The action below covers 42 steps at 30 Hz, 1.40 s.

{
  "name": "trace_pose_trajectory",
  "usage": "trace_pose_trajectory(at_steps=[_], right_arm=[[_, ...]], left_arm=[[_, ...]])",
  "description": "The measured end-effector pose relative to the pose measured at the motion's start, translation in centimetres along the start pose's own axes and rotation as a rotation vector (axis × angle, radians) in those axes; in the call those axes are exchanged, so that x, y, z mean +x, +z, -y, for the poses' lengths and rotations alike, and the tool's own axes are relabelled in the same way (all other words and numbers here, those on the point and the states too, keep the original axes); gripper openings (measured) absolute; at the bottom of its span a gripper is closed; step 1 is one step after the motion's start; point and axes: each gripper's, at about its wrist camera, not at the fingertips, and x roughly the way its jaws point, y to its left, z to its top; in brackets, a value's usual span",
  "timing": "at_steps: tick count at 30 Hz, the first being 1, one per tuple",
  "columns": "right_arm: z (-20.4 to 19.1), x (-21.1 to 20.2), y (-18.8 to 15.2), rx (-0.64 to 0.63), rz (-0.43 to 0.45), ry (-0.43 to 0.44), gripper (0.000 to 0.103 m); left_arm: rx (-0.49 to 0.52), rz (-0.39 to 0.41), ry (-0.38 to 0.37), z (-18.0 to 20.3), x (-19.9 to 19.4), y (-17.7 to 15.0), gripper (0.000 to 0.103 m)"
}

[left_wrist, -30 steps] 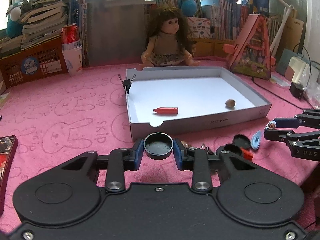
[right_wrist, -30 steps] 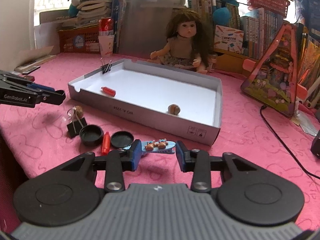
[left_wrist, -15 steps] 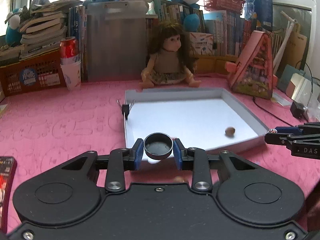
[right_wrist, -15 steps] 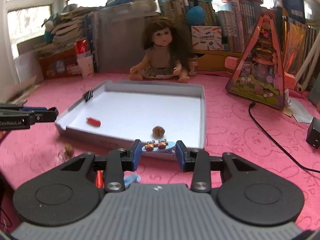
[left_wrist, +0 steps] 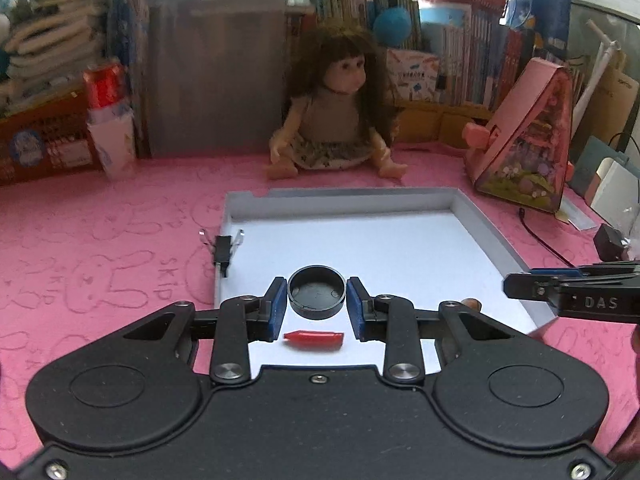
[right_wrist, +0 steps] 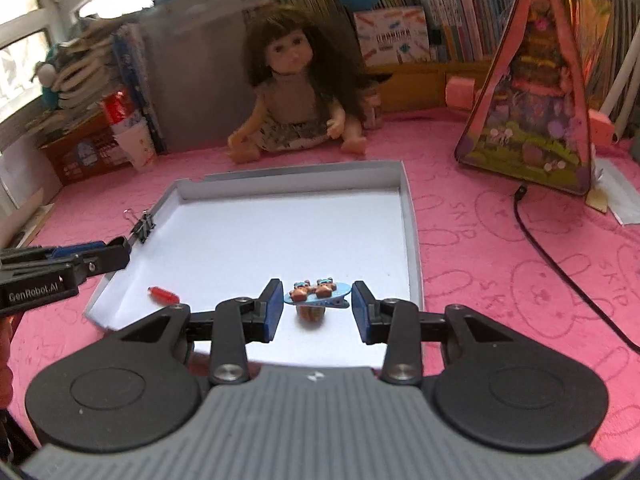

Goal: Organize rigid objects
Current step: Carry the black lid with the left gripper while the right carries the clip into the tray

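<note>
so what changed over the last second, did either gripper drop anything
Nothing was dropped. Both grippers carried their loads from the pink cloth in front of the box to over its white floor: the left gripper with the black cap, the right gripper with the blue bear hair clip. The red piece, the nut and the binder clip in the white box stayed put.

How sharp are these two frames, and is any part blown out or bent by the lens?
Left wrist view: black cap sharp, doll and books smeared. Right wrist view: blue hair clip crisp, backdrop soft, window at upper left blown white. Both bow the white tray edges.
</note>
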Motion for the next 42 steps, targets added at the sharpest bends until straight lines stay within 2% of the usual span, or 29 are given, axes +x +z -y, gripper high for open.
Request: trace_pose_trajectory(at_steps=[6,13,42], right_arm=[[0.1,3.0,2.0,0.051,-0.1,0.01,0.042],[-0.5,5.5,2.3,0.055,-0.159,-0.022,0.043],[-1.4,7.6,1.8,-0.012,-0.19,-0.073,0.045]], left_arm=[[-0.05,-0.083,-0.008,-0.4,3.2,1.1,0.03],[-0.051,-0.123,0.016,-0.4,5.3,0.7,0.03],[-0.01,-0.136,0.051,0.1,7.6,-0.8,0.03]])
